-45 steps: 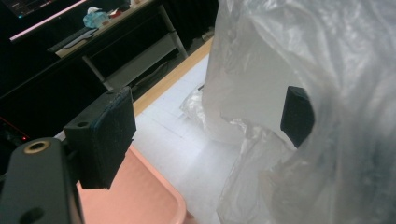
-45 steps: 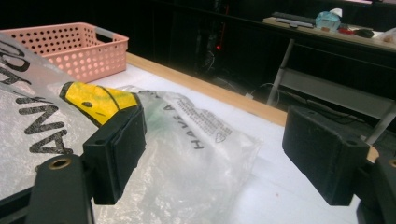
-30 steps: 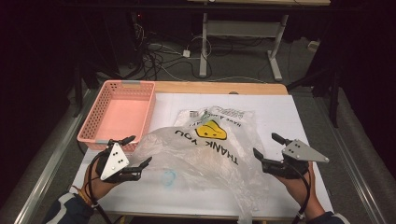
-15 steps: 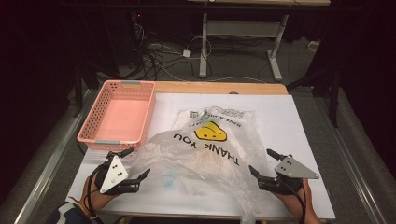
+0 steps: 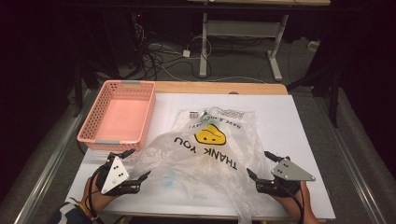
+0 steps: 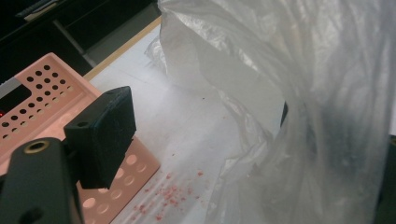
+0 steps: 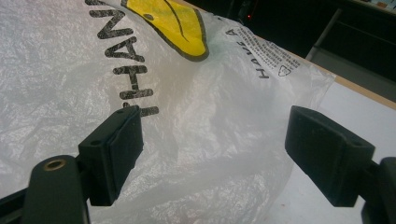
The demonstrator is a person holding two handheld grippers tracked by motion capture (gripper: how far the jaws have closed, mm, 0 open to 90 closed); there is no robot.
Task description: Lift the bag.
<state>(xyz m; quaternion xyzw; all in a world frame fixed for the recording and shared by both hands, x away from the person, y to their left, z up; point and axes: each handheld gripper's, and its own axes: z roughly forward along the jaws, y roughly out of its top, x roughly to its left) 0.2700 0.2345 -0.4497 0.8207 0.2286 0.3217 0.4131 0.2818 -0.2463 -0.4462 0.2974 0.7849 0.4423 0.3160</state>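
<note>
A thin clear plastic bag point(image 5: 205, 154) printed "THANK YOU" with a yellow smiley lies crumpled on the white board point(image 5: 299, 116). My left gripper point(image 5: 138, 164) is open at the bag's near left edge. In the left gripper view point(image 6: 201, 140) one jaw stands bare by the basket, while the other is a dark shape behind the bag's film point(image 6: 308, 93). At the bag's near right edge my right gripper point(image 5: 258, 163) is open. The right gripper view shows its jaws point(image 7: 219, 154) wide apart, with the printed bag point(image 7: 196, 107) lying beyond the gap.
A pink perforated basket point(image 5: 116, 140) stands at the left of the board, with its corner point(image 6: 37, 93) close beside my left jaw. Pink crumbs point(image 6: 173, 191) dot the board near it. Beyond the table are a dark floor, cables and a desk frame point(image 5: 238, 28).
Both grippers have drawn back toward the near edge of the table, the right one also shifting slightly left toward the bag. Both stay open.
</note>
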